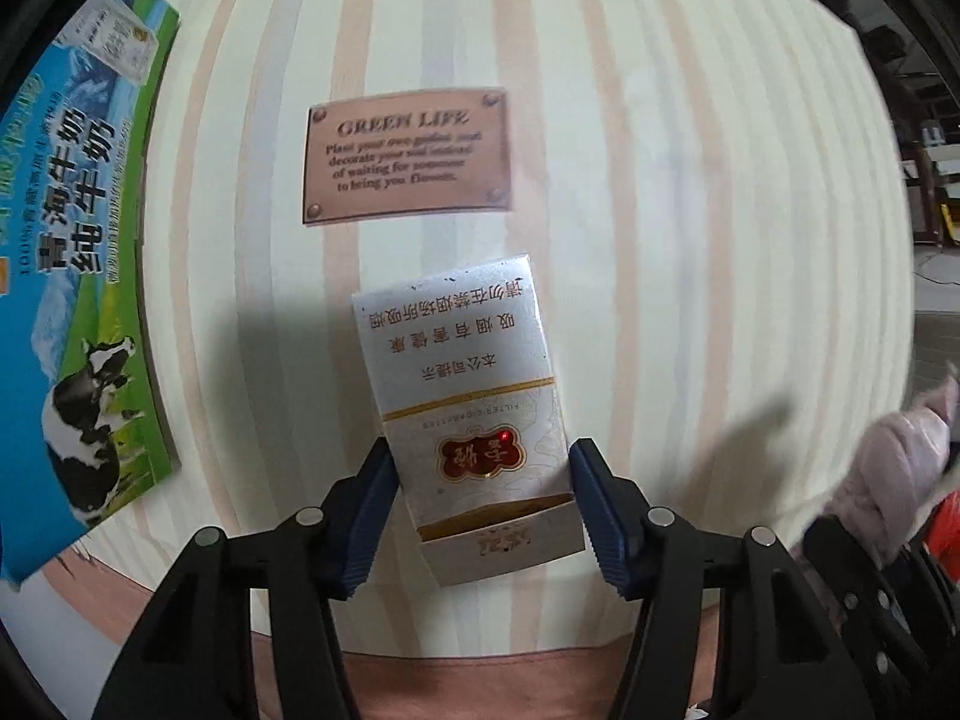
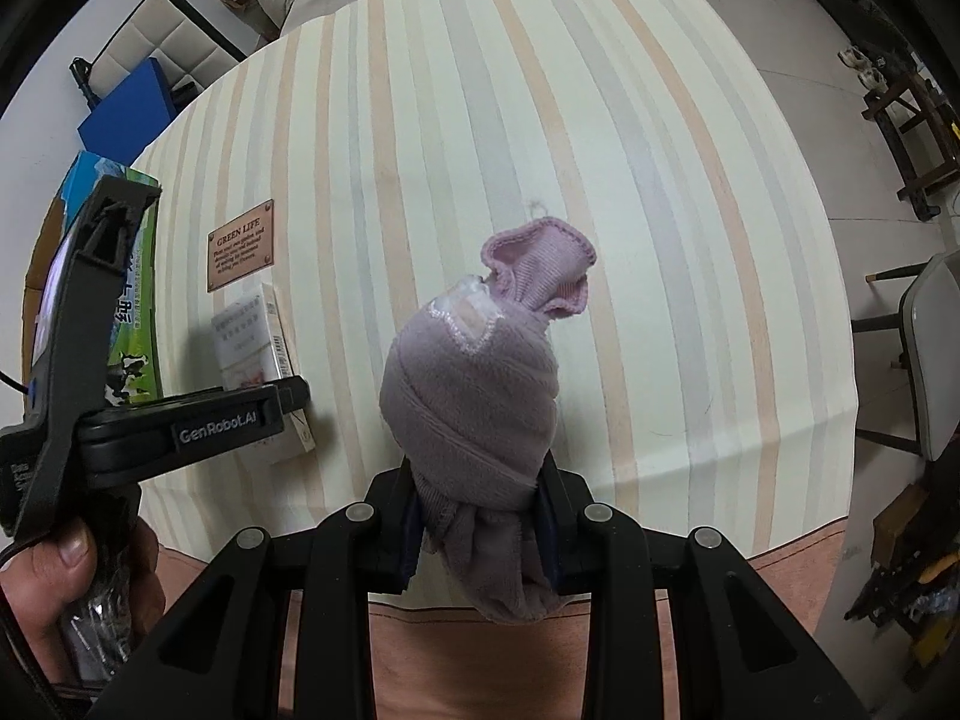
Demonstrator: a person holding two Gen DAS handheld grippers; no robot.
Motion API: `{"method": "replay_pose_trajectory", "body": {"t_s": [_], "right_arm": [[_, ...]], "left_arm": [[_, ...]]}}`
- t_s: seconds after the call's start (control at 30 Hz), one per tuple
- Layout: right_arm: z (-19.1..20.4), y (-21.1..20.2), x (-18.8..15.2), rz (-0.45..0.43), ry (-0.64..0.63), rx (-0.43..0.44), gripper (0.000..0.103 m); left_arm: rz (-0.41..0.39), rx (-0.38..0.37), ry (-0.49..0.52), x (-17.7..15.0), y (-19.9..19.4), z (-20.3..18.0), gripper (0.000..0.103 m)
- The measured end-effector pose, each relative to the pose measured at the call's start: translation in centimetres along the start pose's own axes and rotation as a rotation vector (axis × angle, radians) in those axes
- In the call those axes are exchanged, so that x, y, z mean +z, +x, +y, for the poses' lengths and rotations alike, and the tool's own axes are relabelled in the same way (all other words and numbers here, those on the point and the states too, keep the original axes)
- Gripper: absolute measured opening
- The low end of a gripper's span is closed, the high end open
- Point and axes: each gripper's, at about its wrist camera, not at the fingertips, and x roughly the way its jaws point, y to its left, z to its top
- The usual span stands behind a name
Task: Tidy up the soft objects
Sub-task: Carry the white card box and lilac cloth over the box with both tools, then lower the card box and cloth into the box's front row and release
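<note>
My right gripper (image 2: 480, 525) is pinching the rolled lilac sock bundle (image 2: 474, 396), its pads pressed into the lower part of the roll so that the loose tail hangs below them and the ribbed cuff (image 2: 540, 276) pokes out at the far end; I judge the bundle is lifted clear of the striped tablecloth (image 2: 630, 180), though the view does not settle that beyond doubt. My left gripper (image 1: 483, 495) has its blue pads (image 1: 591, 498) set against both long sides of the white cigarette pack (image 1: 465, 384), which lies flat on the cloth with its flip lid nearest me; the jaws look closed on it, yet whether they squeeze or merely touch I cannot tell for sure. Beyond the pack lies the copper-coloured "GREEN LIFE" plaque (image 1: 408, 156) printed on the cloth, and at the far left stands the blue-and-green milk carton box (image 1: 90, 240). As for progress, the sock seems already rolled and is in hand, so the soft piece is picked up but not yet put anywhere. I see no bin or pile for it, so placing remains.
</note>
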Motion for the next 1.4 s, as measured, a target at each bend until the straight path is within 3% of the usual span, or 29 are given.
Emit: {"method": "replay_pose_trajectory", "body": {"t_s": [0.2,0.47,0.57,0.83,1.0,1.17,1.4], "right_arm": [[0.7,-1.6,0.0,-0.028,-0.027,0.003,0.033],[4.5,-7.1,0.1,-0.109,-0.085,0.058,0.033],[8.0,-9.5,0.0,-0.142,-0.134,0.106,0.033],[22.0,-12.0,-0.7,-0.183,-0.307,0.194,0.033],[29.6,-10.0,-1.1,-0.158,-0.365,0.193,0.033],[34.8,-5.9,-1.0,-0.115,-0.374,0.139,0.033],[36.6,-0.9,-0.6,-0.06,-0.337,0.07,0.033]], "left_arm": [[-0.098,-0.058,0.069,-1.4,-5.1,-0.8,0.056],[-0.27,-0.14,0.084,-2.6,-15.6,4.3,0.056],[-0.328,-0.14,0.069,-2.9,-19.5,7.6,0.056],[-0.44,-0.053,-0.009,-3.5,-21.3,18.4,0.056],[-0.433,-0.039,-0.063,-4.2,-20.4,24.3,0.056],[-0.356,-0.069,-0.09,-2.8,-16.8,27.3,0.056],[-0.225,-0.141,-0.091,-0.6,-12.7,30.0,0.055]]}}
